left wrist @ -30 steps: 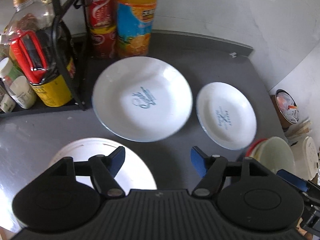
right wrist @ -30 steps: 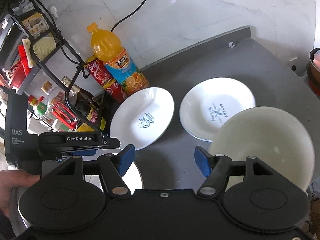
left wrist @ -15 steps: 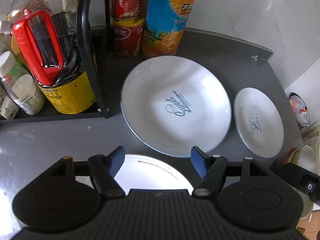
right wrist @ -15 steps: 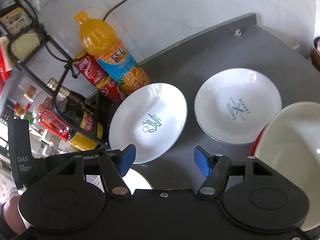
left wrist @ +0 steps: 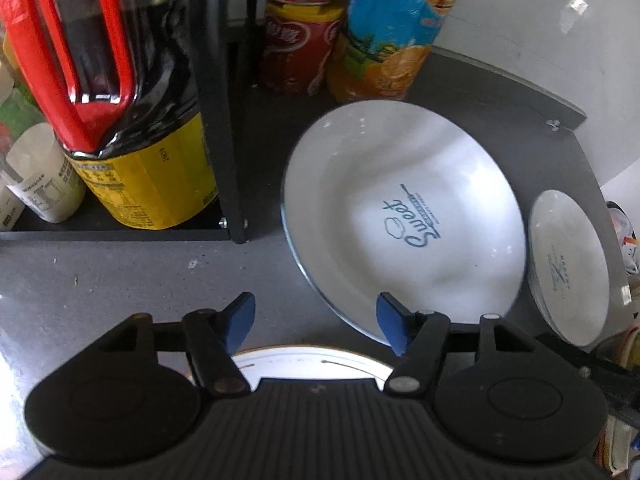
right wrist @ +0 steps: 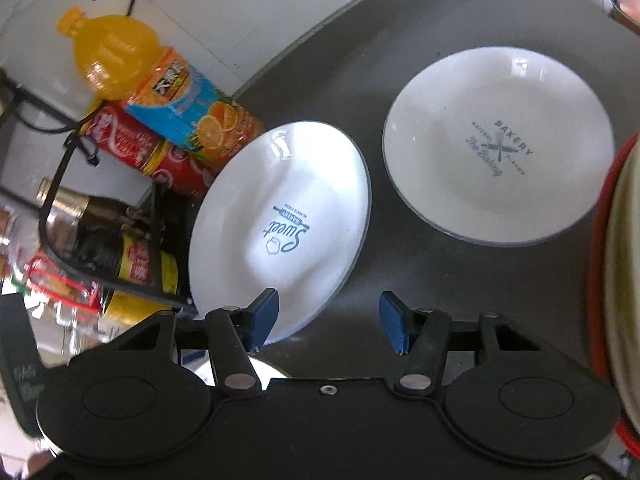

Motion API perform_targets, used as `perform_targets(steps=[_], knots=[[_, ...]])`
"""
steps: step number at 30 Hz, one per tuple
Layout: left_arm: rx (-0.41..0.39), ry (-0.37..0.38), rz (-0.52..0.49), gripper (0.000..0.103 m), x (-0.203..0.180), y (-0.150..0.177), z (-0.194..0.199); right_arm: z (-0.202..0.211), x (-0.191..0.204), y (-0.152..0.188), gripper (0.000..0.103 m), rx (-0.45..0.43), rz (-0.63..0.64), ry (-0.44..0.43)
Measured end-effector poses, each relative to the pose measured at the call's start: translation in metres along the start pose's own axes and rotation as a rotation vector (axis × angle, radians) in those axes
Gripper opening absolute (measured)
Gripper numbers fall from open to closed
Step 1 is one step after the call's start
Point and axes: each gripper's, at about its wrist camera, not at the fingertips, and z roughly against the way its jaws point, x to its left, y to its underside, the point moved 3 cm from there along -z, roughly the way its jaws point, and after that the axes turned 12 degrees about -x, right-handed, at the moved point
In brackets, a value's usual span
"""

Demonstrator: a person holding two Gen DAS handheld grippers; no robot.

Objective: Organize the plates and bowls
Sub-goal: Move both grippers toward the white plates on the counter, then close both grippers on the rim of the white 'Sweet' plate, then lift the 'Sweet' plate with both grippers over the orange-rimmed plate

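Note:
A large white plate marked "Sweet" [left wrist: 404, 216] [right wrist: 280, 224] lies on the grey counter, and a smaller white "Bakery" plate [right wrist: 498, 144] [left wrist: 568, 264] lies to its right. Another white plate [left wrist: 308, 366] shows partly under my left gripper. My left gripper [left wrist: 316, 320] hovers over the near-left rim of the "Sweet" plate, jaws closing with nothing between them. My right gripper [right wrist: 328, 320] hangs over the counter at that plate's near-right rim, jaws also closing on nothing. A cream bowl in a red one [right wrist: 622, 264] fills the right edge.
A black wire rack [left wrist: 224, 120] with a dark sauce bottle [left wrist: 132, 132] stands left of the plates. An orange juice bottle [right wrist: 160, 80] and red cans [right wrist: 132, 144] stand behind the "Sweet" plate. The counter's back edge [left wrist: 520, 88] meets a white wall.
Both grippers have come down and forward toward the "Sweet" plate, which now looks larger. Both pairs of jaws have narrowed a little. The right gripper has rolled.

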Motion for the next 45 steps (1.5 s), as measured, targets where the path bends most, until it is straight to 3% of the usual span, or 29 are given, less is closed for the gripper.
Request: perform_targets(steps=[10,14,17,20,24,45], knots=[[0.004,0.025,0.074,0.04,0.006,-0.001,-0.012,-0.034,-0.008,-0.001,0.05,0.015,-0.059,0.039],[0.014,0.049,0.125,0.026,0.008,-0.003,-0.017,-0.045,-0.01,0.0,0.033,0.027,-0.092,0.024],[0.02,0.069,0.148,0.018,0.008,-0.005,-0.017,-0.05,-0.008,-0.002,0.03,0.031,-0.103,0.017],[0.02,0.067,0.145,0.018,0.006,-0.006,-0.016,-0.055,-0.009,-0.006,0.024,0.034,-0.129,0.012],[0.019,0.068,0.143,0.017,0.005,-0.005,-0.017,-0.055,-0.017,-0.008,0.009,0.045,-0.129,0.026],[0.059,0.086,0.164,0.018,0.0,0.001,-0.023,-0.013,-0.025,-0.001,0.009,0.031,-0.09,0.078]])
